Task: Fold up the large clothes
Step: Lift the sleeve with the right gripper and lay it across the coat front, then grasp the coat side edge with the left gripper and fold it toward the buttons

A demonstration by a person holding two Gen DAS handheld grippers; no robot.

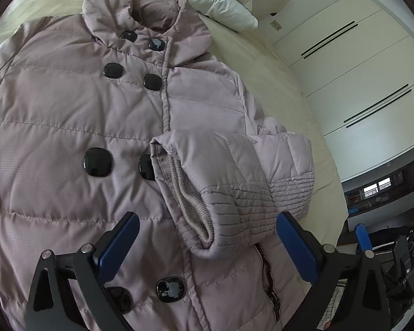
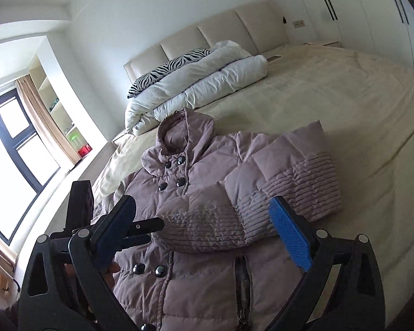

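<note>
A mauve quilted puffer jacket (image 1: 69, 110) with black buttons lies face up on the bed, collar toward the headboard; it also shows in the right wrist view (image 2: 196, 275). One sleeve (image 1: 229, 171) is folded across the front, its ribbed cuff (image 1: 204, 220) resting on the chest; the right wrist view shows that sleeve (image 2: 234, 215) too. My left gripper (image 1: 207, 245) is open and empty, hovering just over the cuff. My right gripper (image 2: 204, 229) is open and empty above the folded sleeve. The other sleeve is out of view.
A cream bed sheet (image 2: 345, 96) spreads under the jacket. A rolled white duvet (image 2: 201, 85) and a zebra pillow (image 2: 168, 69) lie by the headboard. White wardrobe doors (image 1: 358, 63) stand beside the bed. A window (image 2: 13, 151) is at left.
</note>
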